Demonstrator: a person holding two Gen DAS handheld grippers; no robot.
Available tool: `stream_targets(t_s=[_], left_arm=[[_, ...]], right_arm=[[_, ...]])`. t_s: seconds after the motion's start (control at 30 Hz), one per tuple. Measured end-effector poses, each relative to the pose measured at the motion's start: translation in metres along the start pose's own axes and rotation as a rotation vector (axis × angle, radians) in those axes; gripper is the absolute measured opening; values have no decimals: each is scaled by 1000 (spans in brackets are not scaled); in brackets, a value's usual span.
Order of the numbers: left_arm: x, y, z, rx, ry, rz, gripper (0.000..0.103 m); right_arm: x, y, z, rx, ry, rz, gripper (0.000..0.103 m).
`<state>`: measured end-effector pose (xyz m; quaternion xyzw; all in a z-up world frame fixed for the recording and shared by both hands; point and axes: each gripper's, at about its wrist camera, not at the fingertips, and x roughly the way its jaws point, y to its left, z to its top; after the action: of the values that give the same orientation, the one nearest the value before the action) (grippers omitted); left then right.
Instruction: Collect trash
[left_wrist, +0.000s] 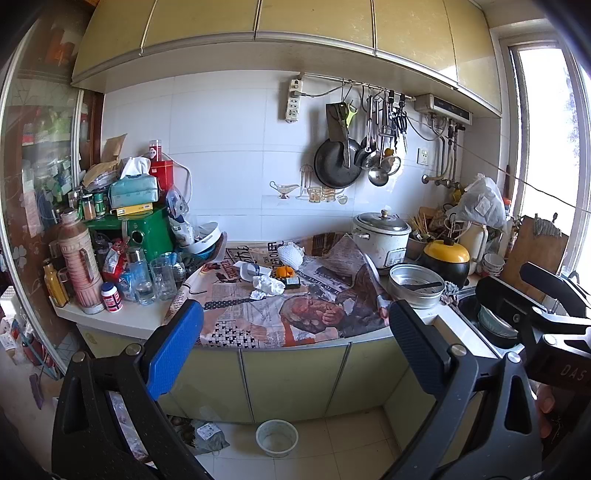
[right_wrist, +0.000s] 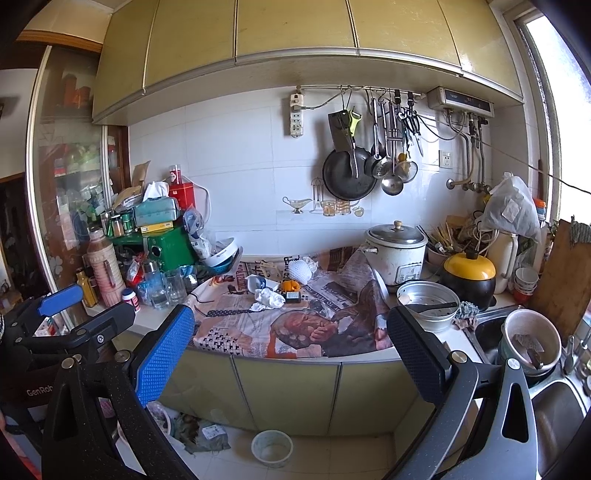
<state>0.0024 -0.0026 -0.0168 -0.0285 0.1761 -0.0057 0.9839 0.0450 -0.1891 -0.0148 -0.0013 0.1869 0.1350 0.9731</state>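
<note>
Trash lies on the newspaper-covered counter: a crumpled white tissue, orange peel, a small dark box, a white foam fruit net and a white wrapper. The same tissue, peel and foam net show in the right wrist view. My left gripper is open and empty, held back from the counter's front edge. My right gripper is open and empty, beside the left one. Both are well short of the trash.
Bottles and glasses crowd the left of the counter. A rice cooker, a metal steamer bowl and a yellow-lidded pot stand right. The sink holds bowls. A small white bowl and plastic bags lie on the floor.
</note>
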Motion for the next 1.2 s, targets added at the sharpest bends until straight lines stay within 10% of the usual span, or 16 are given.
stream_targets(t_s=[0.57, 1.2], left_arm=[[27, 36, 15, -33, 24, -15, 101], [236, 98, 43, -14, 162, -94, 100]], right_arm=[[27, 13, 7, 8, 29, -29, 103], [183, -6, 20, 49, 80, -177, 103]])
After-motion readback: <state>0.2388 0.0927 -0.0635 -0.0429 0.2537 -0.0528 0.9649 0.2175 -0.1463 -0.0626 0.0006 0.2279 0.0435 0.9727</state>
